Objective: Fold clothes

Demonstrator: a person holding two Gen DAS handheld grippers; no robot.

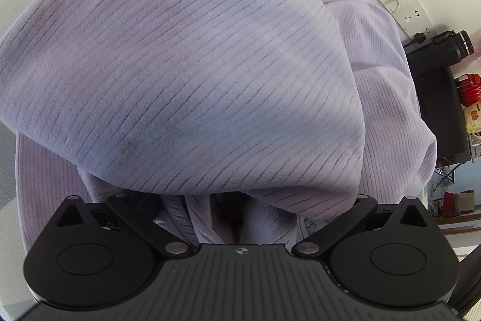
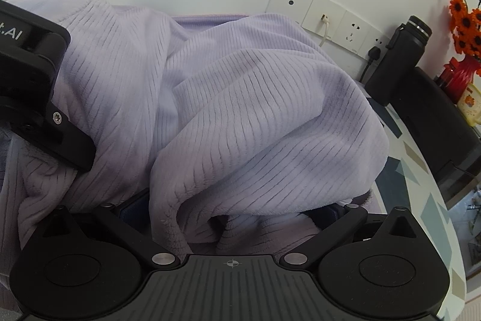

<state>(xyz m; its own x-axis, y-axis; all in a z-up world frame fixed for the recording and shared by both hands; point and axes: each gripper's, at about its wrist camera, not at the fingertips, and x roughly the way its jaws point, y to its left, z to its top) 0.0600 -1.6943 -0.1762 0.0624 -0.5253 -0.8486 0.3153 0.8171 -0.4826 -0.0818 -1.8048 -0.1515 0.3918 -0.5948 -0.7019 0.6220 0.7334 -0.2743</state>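
Observation:
A lilac ribbed fleece garment (image 1: 192,65) fills the left wrist view and drapes over my left gripper (image 1: 231,200), hiding its fingertips. The same garment (image 2: 255,122) lies bunched in the right wrist view and covers the fingertips of my right gripper (image 2: 234,215). Cloth sits bunched between the linkages of both grippers. The linkages of both are spread wide. The black body of the left gripper (image 2: 33,86) shows at the left edge of the right wrist view, pressed into the fabric.
A white wall with sockets (image 2: 327,17) stands behind. A black flask (image 2: 396,59) and a black box (image 2: 445,125) stand at the right, next to a red vase with orange flowers (image 2: 463,50). A patterned tabletop (image 2: 421,170) shows at the right.

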